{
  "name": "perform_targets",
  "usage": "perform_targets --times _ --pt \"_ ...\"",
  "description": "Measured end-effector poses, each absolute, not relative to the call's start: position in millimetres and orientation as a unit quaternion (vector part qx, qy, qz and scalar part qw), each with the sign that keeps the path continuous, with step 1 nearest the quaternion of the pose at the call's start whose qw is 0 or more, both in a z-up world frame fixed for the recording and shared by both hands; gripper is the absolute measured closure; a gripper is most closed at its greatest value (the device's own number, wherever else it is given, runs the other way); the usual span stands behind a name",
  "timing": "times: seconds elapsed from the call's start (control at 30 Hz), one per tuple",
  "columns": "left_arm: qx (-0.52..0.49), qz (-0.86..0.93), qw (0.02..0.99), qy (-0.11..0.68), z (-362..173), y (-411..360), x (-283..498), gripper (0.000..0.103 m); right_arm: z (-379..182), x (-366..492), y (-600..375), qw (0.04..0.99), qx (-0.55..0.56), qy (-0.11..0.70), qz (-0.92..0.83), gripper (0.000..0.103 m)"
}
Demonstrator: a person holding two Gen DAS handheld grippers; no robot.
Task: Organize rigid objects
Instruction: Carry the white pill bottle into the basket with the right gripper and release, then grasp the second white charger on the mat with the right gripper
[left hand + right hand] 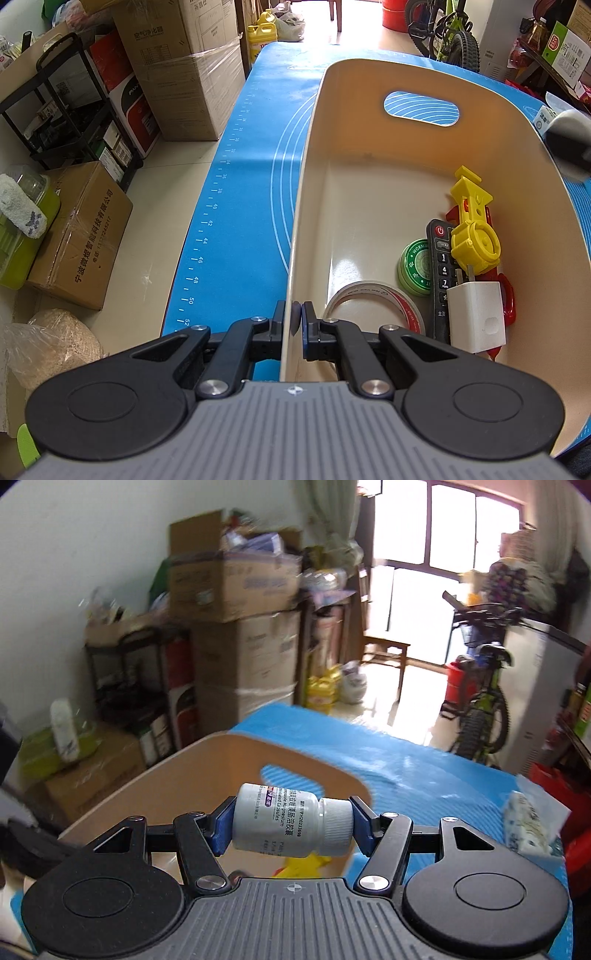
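Observation:
A cream bin (369, 147) stands on the blue mat (251, 155). My left gripper (296, 321) is shut on the bin's near left wall. Inside lie a yellow plastic toy (472, 225), a black remote (441, 273), a green tape roll (415, 267), a clear tape roll (373, 299), a white charger (476, 317) and a red object (508, 295). My right gripper (290, 825) is shut on a white pill bottle (288, 821), held sideways above the bin (184, 794). The bottle's cap points right.
Stacked cardboard boxes (184, 66) and a black shelf (70, 110) stand left of the table. A bicycle (480, 701) stands at the far right. A tissue pack (528, 823) lies on the mat right of the bin. A small box (546, 118) sits beyond the bin.

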State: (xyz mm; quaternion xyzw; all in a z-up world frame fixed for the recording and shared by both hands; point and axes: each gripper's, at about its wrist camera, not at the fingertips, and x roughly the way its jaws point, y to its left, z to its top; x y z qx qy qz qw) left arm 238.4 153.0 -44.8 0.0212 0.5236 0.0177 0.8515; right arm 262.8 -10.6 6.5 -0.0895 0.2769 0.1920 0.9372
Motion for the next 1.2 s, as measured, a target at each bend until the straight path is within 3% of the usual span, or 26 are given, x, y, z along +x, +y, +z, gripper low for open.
perform_targets --times 0.37,0.6,1.03,1.2 --pt "0.021 0.018 0.851 0.524 -45 153 238 0.094 -39 262 40 0.883 -0.186 0.373 0.215 0.037" --pt "0.022 0.018 0.851 0.524 -45 153 239 0.094 -50 264 38 0.872 -0.188 0.4 0.211 0.037" --pt "0.025 0.02 0.851 0.524 -45 152 240 0.094 -7 260 -24 0.916 -0.114 0.327 0.204 0.018" --pt "0.025 0.02 0.851 0.524 -45 152 239 0.094 4 273 -76 0.937 -0.073 0.308 0.147 0.016"
